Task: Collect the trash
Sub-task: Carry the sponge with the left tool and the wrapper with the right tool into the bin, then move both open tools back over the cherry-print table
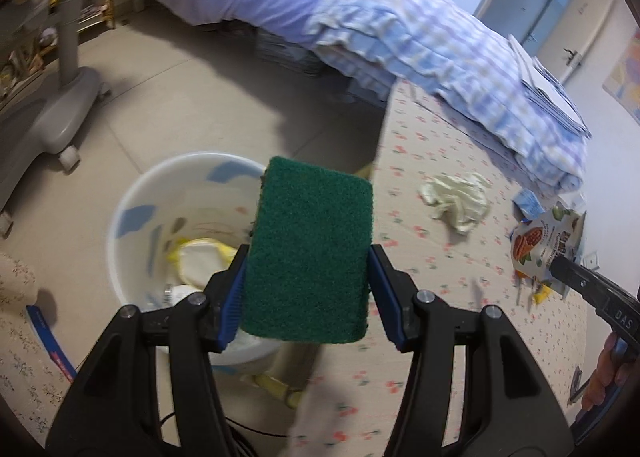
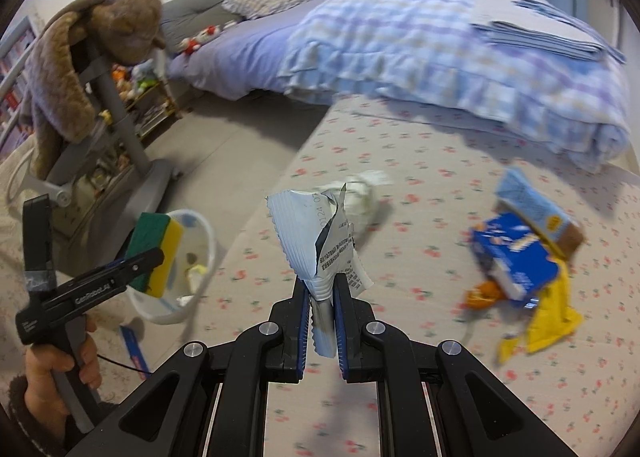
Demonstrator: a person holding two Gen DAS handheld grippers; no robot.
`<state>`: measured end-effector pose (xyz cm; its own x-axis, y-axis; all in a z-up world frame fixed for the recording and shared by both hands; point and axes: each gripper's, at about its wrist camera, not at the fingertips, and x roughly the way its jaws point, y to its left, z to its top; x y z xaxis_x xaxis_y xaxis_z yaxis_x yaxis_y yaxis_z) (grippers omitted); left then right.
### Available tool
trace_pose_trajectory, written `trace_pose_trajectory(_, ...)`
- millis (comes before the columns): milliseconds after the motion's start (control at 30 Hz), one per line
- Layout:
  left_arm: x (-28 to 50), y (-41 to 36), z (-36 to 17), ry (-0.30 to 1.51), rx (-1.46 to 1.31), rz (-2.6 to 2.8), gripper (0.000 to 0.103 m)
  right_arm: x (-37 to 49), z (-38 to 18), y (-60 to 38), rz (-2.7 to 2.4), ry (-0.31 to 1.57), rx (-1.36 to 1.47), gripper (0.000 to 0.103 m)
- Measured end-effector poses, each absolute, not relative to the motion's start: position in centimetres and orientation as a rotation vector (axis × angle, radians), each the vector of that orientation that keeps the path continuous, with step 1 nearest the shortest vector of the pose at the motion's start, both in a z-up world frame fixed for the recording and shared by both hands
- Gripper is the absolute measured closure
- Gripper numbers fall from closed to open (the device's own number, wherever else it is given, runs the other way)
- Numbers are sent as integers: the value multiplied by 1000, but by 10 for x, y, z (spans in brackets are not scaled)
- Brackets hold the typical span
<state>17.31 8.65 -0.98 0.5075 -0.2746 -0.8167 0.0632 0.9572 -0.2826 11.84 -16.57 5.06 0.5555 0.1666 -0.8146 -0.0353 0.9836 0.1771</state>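
Observation:
My left gripper (image 1: 306, 257) is shut on a green and yellow sponge (image 1: 308, 249) and holds it over the edge of the white trash bin (image 1: 132, 217) on the floor; the sponge also shows in the right wrist view (image 2: 156, 253). My right gripper (image 2: 322, 289) is shut on a torn silver snack wrapper (image 2: 320, 241) above the flowered mattress (image 2: 400, 217); its printed side shows in the left wrist view (image 1: 544, 245). A crumpled white tissue (image 1: 456, 201) lies on the mattress.
Blue cartons (image 2: 516, 253) and a yellow wrapper (image 2: 548, 317) lie on the mattress at the right. A checked quilt (image 2: 440, 57) is piled behind. A grey stand on wheels (image 1: 60, 105) is on the floor left of the bin. The bin holds some trash (image 1: 200, 257).

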Motion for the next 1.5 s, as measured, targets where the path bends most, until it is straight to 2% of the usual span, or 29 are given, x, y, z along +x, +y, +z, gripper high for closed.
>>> trace_pose_trajectory(300, 177, 137, -26, 1032, -257, -133, 44, 139, 37, -100, 265, 1004, 151, 91)
trace_pose_trajectory(367, 180, 142, -28, 1042, -253, -112, 37, 142, 33, -87, 291, 1009, 152, 91)
trace_pose_trajectory(433, 179, 150, -30, 1062, -241, -62, 19, 146, 29, -74, 322, 1016, 155, 91)
trace_pose_trajectory(467, 177, 154, -30, 1058, -237, -41, 18, 147, 26, -69, 335, 1020, 159, 91)
trace_pose_trajectory(667, 173, 167, -33, 1072, -127, 52, 15, 161, 9, -42, 394, 1048, 187, 91)
trace_pose_trajectory(1000, 167, 194, -38, 1107, -213, 85, 12, 175, -14, 2, 470, 1048, 174, 86)
trace_pose_trajectory(1067, 167, 195, -37, 1101, -218, 90, 12, 176, -15, 7, 482, 1044, 175, 81)
trace_pose_trajectory(1133, 166, 196, -36, 1097, -210, 93, 12, 178, -16, 10, 485, 1041, 180, 67)
trace_pose_trajectory(1200, 166, 196, -36, 1100, -210, 92, 12, 177, -13, 9, 471, 1028, 177, 30)
trace_pose_trajectory(1500, 160, 186, -31, 1101, -214, 44, 12, 158, 8, -12, 376, 972, 127, 28)
